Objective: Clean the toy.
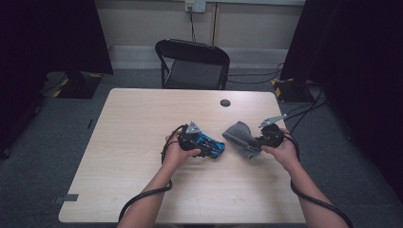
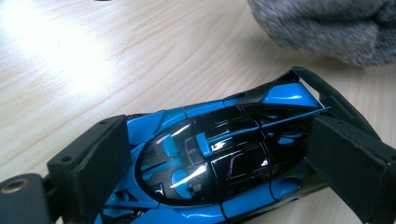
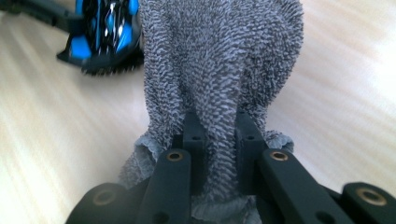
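Note:
A blue and black toy car (image 1: 212, 145) (image 2: 219, 158) lies on the light wooden table (image 1: 142, 123). My left gripper (image 1: 209, 148) (image 2: 224, 163) is shut on the toy car, one black jaw pressed on each flank. A grey terry cloth (image 1: 240, 137) (image 3: 219, 60) is bunched up just right of the car. My right gripper (image 1: 256, 141) (image 3: 218, 135) is shut on the cloth, pinching a fold of it between its jaws. In the right gripper view the car (image 3: 105, 28) shows at the upper left, close behind the cloth. The cloth (image 2: 327, 28) also shows in the left gripper view, at the top right.
A small dark round cap (image 1: 225, 102) sits in the table near its far edge. A black folding chair (image 1: 192, 64) stands behind the table. Cables (image 1: 142, 194) trail from both grippers over the near part of the table.

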Demonstrator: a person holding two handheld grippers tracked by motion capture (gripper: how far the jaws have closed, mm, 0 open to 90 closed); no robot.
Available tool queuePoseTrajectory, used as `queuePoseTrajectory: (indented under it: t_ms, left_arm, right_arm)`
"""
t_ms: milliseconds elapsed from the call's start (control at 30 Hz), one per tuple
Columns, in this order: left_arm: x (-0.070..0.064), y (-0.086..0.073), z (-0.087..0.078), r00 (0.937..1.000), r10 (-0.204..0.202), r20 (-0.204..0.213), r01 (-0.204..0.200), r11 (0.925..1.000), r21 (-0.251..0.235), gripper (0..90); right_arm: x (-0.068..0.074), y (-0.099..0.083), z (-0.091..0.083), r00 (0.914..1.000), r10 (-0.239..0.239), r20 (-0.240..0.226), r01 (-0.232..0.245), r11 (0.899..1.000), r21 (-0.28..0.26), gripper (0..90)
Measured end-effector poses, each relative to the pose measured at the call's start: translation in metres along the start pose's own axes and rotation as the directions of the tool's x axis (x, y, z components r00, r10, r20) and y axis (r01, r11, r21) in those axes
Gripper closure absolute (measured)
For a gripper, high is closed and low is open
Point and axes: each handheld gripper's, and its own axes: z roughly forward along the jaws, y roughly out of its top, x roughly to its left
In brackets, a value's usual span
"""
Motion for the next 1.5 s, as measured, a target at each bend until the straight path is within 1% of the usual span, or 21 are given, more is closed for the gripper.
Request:
queuePoseTrajectory:
  t_ms: [133, 167, 233, 267, 300, 333, 400, 467, 667, 833, 967, 1033, 1133, 1167, 1233, 1300, 1467, 1500]
  left_arm:
    - [0.000, -0.001, 0.000, 1.0000, -0.004, 0.000, 0.004, 1.0000, -0.006, 6.3]
    - [0.000, 0.000, 0.000, 1.0000, -0.004, -0.001, 0.004, 1.0000, -0.006, 6.3]
    - [0.000, 0.000, 0.000, 1.0000, -0.003, -0.001, 0.003, 1.0000, -0.002, 6.3]
    - [0.000, 0.000, 0.000, 1.0000, -0.002, -0.001, 0.002, 1.0000, -0.001, 6.3]
    - [0.000, 0.000, 0.000, 1.0000, -0.004, 0.000, 0.004, 1.0000, -0.004, 6.3]
    - [0.000, -0.001, 0.000, 1.0000, -0.004, 0.000, 0.004, 1.0000, -0.006, 6.3]
    - [0.000, -0.001, 0.000, 1.0000, -0.004, 0.001, 0.004, 1.0000, -0.007, 6.3]
    - [0.000, -0.001, 0.000, 1.0000, -0.004, 0.001, 0.004, 1.0000, -0.007, 6.3]
    - [0.000, -0.001, 0.000, 1.0000, -0.004, 0.002, 0.004, 1.0000, -0.007, 6.3]
    - [0.000, -0.001, 0.000, 1.0000, -0.005, 0.001, 0.005, 1.0000, -0.008, 6.3]
    - [0.000, -0.001, 0.000, 1.0000, -0.003, 0.001, 0.003, 1.0000, -0.007, 6.3]
    - [0.000, -0.002, 0.000, 1.0000, 0.003, 0.001, -0.003, 0.9999, -0.011, 6.3]
    - [0.000, -0.002, 0.000, 1.0000, -0.001, 0.003, 0.001, 0.9998, -0.019, 6.3]
    - [0.000, -0.002, 0.000, 1.0000, -0.004, 0.004, 0.005, 0.9998, -0.022, 6.3]
    - [0.000, -0.003, 0.000, 1.0000, -0.005, 0.004, 0.005, 0.9998, -0.022, 6.3]
    - [0.000, -0.003, 0.000, 1.0000, -0.002, 0.000, 0.003, 0.9997, -0.024, 6.3]
    - [0.000, -0.003, 0.000, 1.0000, -0.001, -0.002, 0.001, 0.9997, -0.024, 6.3]
    - [0.000, -0.003, 0.000, 1.0000, -0.002, -0.002, 0.002, 0.9998, -0.022, 6.2]
  right_arm:
    - [0.000, 0.014, 0.006, 0.9999, -0.008, 0.007, 0.008, 1.000, 0.001, 79.4]
    - [0.000, 0.021, 0.010, 1.0000, -0.008, 0.006, 0.008, 1.000, -0.003, 79.4]
    - [0.000, 0.024, 0.012, 0.9999, -0.008, 0.007, 0.008, 1.000, -0.004, 79.4]
    - [0.001, 0.033, 0.017, 0.9998, -0.013, 0.014, 0.013, 1.000, -0.002, 79.4]
    - [0.001, 0.033, 0.017, 0.9998, -0.013, 0.014, 0.013, 1.000, -0.002, 79.4]
    - [0.002, 0.041, 0.022, 0.9996, -0.022, 0.018, 0.022, 1.000, -0.007, 79.4]
    - [0.003, 0.045, 0.023, 0.9994, -0.028, 0.020, 0.028, 1.000, -0.003, 79.4]
    - [0.005, 0.054, 0.029, 0.9986, -0.046, 0.025, 0.046, 0.999, 0.002, 79.3]
    - [0.008, 0.072, 0.052, 0.9981, -0.054, 0.029, 0.053, 0.998, 0.025, 79.4]
    - [0.014, 0.082, 0.075, 0.9979, -0.060, 0.024, 0.058, 0.997, 0.043, 79.3]
    - [0.019, 0.088, 0.089, 0.9976, -0.066, 0.021, 0.065, 0.996, 0.062, 79.3]
    - [0.020, 0.090, 0.094, 0.9970, -0.074, 0.021, 0.073, 0.995, 0.068, 79.3]
    - [0.022, 0.094, 0.101, 0.9969, -0.076, 0.021, 0.075, 0.995, 0.069, 79.2]
    - [0.024, 0.096, 0.105, 0.9967, -0.081, 0.010, 0.080, 0.994, 0.073, 79.2]
    - [0.026, 0.097, 0.108, 0.9961, -0.087, 0.013, 0.085, 0.993, 0.080, 78.9]
    - [0.030, 0.100, 0.115, 0.9969, -0.078, -0.002, 0.078, 0.994, 0.075, 78.5]
    - [0.039, 0.103, 0.125, 0.9952, -0.097, 0.010, 0.096, 0.990, 0.102, 78.6]
    - [0.041, 0.103, 0.127, 0.9942, -0.107, 0.011, 0.106, 0.989, 0.102, 78.5]
